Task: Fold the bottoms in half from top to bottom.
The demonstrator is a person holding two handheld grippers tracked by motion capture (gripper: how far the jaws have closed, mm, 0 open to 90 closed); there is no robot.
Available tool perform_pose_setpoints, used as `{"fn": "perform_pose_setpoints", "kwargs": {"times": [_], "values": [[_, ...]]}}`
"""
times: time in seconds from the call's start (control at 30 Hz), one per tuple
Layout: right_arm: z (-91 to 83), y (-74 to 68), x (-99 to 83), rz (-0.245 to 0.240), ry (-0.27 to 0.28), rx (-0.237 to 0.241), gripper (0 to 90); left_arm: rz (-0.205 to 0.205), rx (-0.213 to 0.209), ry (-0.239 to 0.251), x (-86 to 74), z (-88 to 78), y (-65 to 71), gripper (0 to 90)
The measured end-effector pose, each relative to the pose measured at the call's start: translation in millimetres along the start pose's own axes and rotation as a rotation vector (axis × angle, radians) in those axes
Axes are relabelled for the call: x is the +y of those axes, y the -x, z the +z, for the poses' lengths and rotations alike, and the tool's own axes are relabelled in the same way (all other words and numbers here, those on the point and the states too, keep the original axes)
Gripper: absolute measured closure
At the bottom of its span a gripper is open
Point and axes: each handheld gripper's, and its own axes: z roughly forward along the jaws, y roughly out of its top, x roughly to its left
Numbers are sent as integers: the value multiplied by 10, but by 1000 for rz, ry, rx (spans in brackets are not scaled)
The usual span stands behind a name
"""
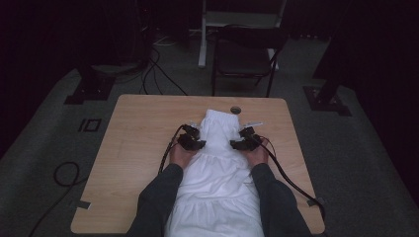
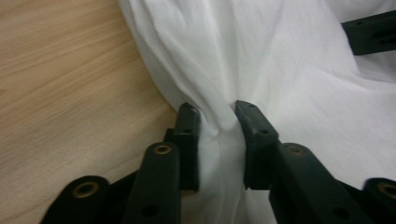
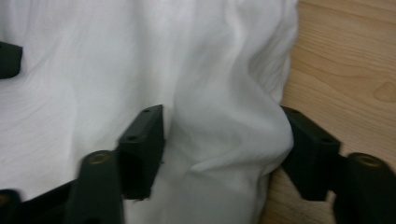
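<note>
White skirt [image 1: 217,173] on wooden table [image 1: 138,143], lengthwise, waistband pointing away from person

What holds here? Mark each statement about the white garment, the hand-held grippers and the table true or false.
1. The white garment lies on a wooden table. True.
2. The left hand-held gripper has a bunch of the cloth pinched between its jaws. True.
3. The right hand-held gripper is clamped on a metal bar. False: its jaws stand wide, with a fold of the white cloth between them.
4. The garment is dark blue. False: it is white.
5. A chair stands beyond the far edge of the table. True.
</note>
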Motion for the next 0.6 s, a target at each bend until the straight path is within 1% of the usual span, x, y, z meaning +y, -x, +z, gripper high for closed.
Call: {"fn": "perform_pose_setpoints", "kwargs": {"times": [0.07,0.17,0.2,0.23,0.27,0.3,0.33,0.37,0.4,0.43,0.47,0.53,0.6], "values": [[-7,-47,-5,-29,-2,-15,459,-16,-19,-2,-3,2,-4,778],[-21,-73,8,-32,-9,11,662,-30,-30,-7,-2,2,-2,833],[-23,-76,17,-34,-15,31,763,-36,-40,-8,-2,1,-8,840],[-22,-70,26,-21,-23,54,817,-51,-55,-10,-2,2,-22,844],[-19,-54,36,-4,-31,76,839,-64,-69,-12,-3,-1,-46,848],[-16,-29,47,0,-37,90,847,-79,-83,-11,-1,-2,-67,852],[-12,4,59,13,-43,104,849,-84,-89,-9,5,-9,-85,854],[-13,35,68,32,-44,116,851,-85,-85,1,27,-33,-112,855],[-32,85,92,63,-33,138,851,-82,-87,18,74,-77,-147,856],[-81,139,143,64,0,162,851,-83,-91,35,114,-115,-170,857],[-123,162,190,55,21,168,851,-86,-92,49,163,-153,-181,857],[-214,176,313,40,50,164,851,-70,-79,78,285,-238,-187,858],[-297,179,458,18,75,143,851,-60,-63,103,419,-329,-197,858]]}}
